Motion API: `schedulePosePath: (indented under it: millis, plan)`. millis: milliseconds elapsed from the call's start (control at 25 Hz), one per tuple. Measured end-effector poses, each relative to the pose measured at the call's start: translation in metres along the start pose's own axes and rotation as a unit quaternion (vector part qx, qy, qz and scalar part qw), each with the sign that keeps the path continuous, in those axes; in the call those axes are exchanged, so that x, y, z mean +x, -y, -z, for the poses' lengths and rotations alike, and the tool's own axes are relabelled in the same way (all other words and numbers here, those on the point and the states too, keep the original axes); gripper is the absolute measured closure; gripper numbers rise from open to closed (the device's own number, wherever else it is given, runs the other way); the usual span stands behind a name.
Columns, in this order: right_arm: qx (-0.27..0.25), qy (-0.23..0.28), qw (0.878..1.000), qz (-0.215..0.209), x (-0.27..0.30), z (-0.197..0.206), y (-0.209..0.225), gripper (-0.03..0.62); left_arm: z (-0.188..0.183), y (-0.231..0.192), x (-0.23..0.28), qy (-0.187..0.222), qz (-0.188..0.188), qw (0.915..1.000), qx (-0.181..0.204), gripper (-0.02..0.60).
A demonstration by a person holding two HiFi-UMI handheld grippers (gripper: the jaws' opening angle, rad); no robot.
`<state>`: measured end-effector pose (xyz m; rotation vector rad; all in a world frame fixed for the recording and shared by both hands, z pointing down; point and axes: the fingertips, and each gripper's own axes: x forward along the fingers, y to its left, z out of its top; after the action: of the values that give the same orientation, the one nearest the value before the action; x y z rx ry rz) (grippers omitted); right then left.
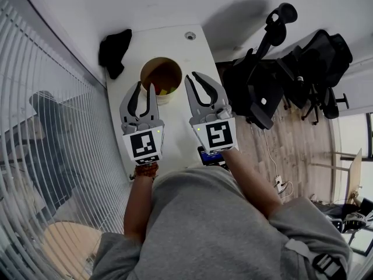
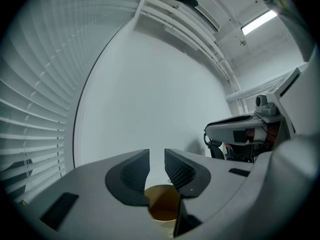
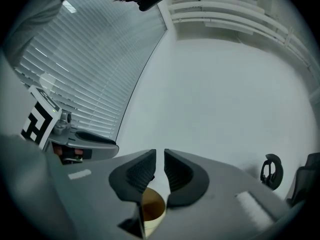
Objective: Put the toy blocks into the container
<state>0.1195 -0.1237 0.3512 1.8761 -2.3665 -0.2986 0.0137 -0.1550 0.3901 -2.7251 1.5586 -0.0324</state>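
A round tan container (image 1: 161, 74) stands on the white table (image 1: 195, 54), with yellow and red toy blocks (image 1: 165, 91) showing inside near its front wall. My left gripper (image 1: 144, 87) hovers over the container's near-left rim. Its jaws stand a narrow gap apart with nothing between them. My right gripper (image 1: 193, 77) hangs just right of the container, also slightly open and empty. The container (image 2: 162, 206) shows below the jaws of the left gripper (image 2: 157, 165) in the left gripper view. It (image 3: 152, 206) shows likewise under the right gripper (image 3: 159, 168) in the right gripper view.
A black cloth (image 1: 115, 51) lies at the table's far left corner, and a small round grommet (image 1: 190, 35) sits near the far edge. A dark device with a blue screen (image 1: 210, 156) lies near the person. Black office chairs (image 1: 280, 74) crowd the right side; window blinds (image 1: 46, 127) run along the left.
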Motion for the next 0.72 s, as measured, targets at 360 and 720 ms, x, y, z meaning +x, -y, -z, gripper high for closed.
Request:
schedulePosePath:
  millis: [360,720]
  plan:
    - [0.011,-0.019,1.000,-0.019,-0.002,0.023,-0.019,0.559,0.014,0.006,-0.009,-0.009,0.005,0.9999,0.004,0.520]
    - [0.020,-0.023,0.999,-0.023,0.000,0.035,-0.028,0.582,0.022,0.010,-0.009,-0.010,0.017,0.9998,0.000,0.566]
